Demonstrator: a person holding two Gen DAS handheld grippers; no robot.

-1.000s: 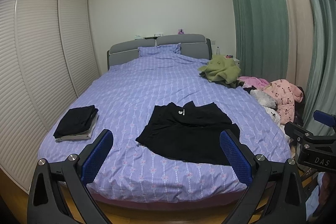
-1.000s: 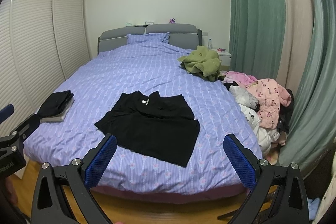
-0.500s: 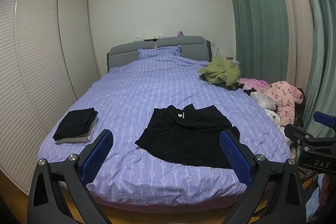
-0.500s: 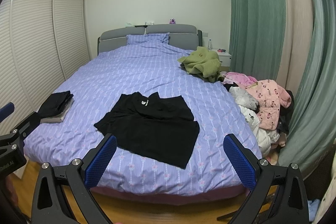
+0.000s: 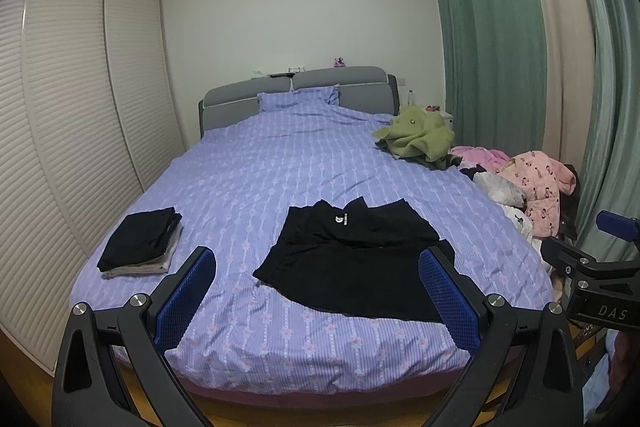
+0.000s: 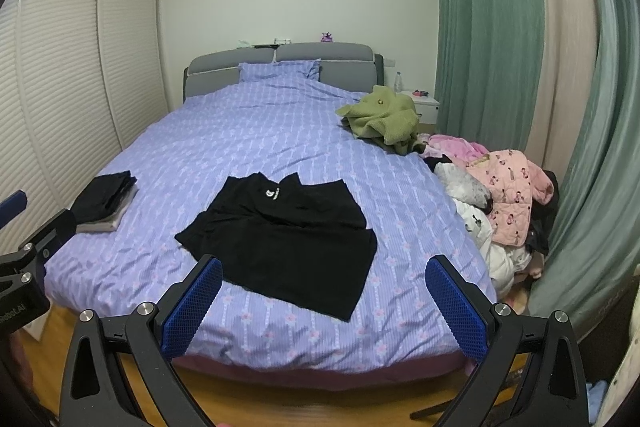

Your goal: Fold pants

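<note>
Black pants (image 5: 352, 259) with a small white logo lie spread flat near the foot of the purple bed (image 5: 280, 163); they also show in the right wrist view (image 6: 288, 239). My left gripper (image 5: 316, 287) is open and empty, held off the foot of the bed, short of the pants. My right gripper (image 6: 324, 295) is open and empty, also in front of the bed's foot edge. Each gripper shows at the edge of the other's view.
A stack of folded dark clothes (image 5: 140, 245) sits at the bed's left front. A green garment (image 5: 416, 137) lies at the far right. A pile of pink and white clothes (image 6: 500, 195) lies by the bed's right side. Green curtains (image 6: 492, 27) hang on the right; the slatted wardrobe (image 5: 72, 107) stands on the left.
Both grippers have drawn back a little from the bed and tilted up; the bed and pants sit slightly lower and smaller in view. The jaws stay open.
</note>
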